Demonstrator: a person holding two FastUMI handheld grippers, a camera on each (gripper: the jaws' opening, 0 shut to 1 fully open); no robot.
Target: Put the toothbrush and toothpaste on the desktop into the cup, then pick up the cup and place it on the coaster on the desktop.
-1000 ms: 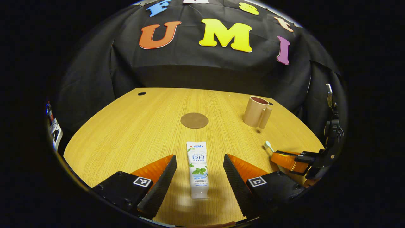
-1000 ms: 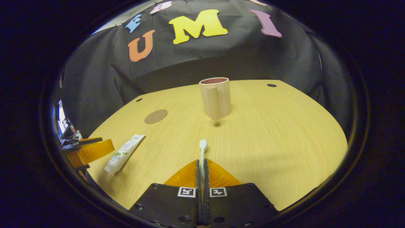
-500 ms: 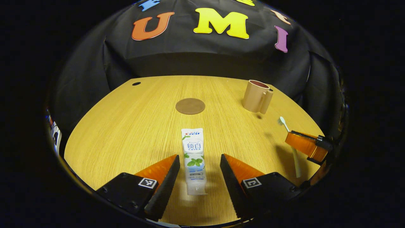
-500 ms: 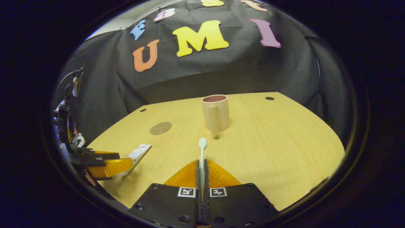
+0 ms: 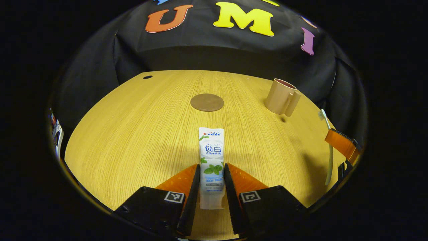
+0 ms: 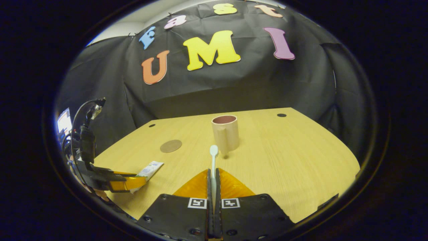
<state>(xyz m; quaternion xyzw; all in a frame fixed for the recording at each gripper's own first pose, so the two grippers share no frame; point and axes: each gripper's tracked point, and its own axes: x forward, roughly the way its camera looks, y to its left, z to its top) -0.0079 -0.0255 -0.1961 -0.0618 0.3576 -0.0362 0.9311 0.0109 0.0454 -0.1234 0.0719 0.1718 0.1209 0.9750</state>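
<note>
A white toothpaste tube (image 5: 211, 160) lies on the wooden desktop (image 5: 140, 134), and my left gripper (image 5: 211, 172) is shut on its lower half. In the right gripper view the tube (image 6: 147, 170) pokes out of that left gripper (image 6: 138, 182) at the far left. My right gripper (image 6: 213, 174) is shut on a pale toothbrush (image 6: 213, 157), held above the desk with its head pointing at the beige cup (image 6: 225, 132). The left gripper view has the toothbrush (image 5: 329, 147) in the right gripper (image 5: 336, 140) at the right edge, and the cup (image 5: 281, 97) upright at the far right. A round brown coaster (image 5: 207, 102) lies mid-desk.
The booth's black cloth wall stands close behind the desk. Small cable holes (image 5: 147, 77) (image 6: 281, 115) mark the desk's far corners. Equipment with cables (image 6: 83, 137) stands off the desk's left edge. Bare wood stretches between coaster, cup and tube.
My left gripper has shut on the toothpaste tube, which it only straddled before. My right gripper has risen with the toothbrush, lifting it off the desk.
</note>
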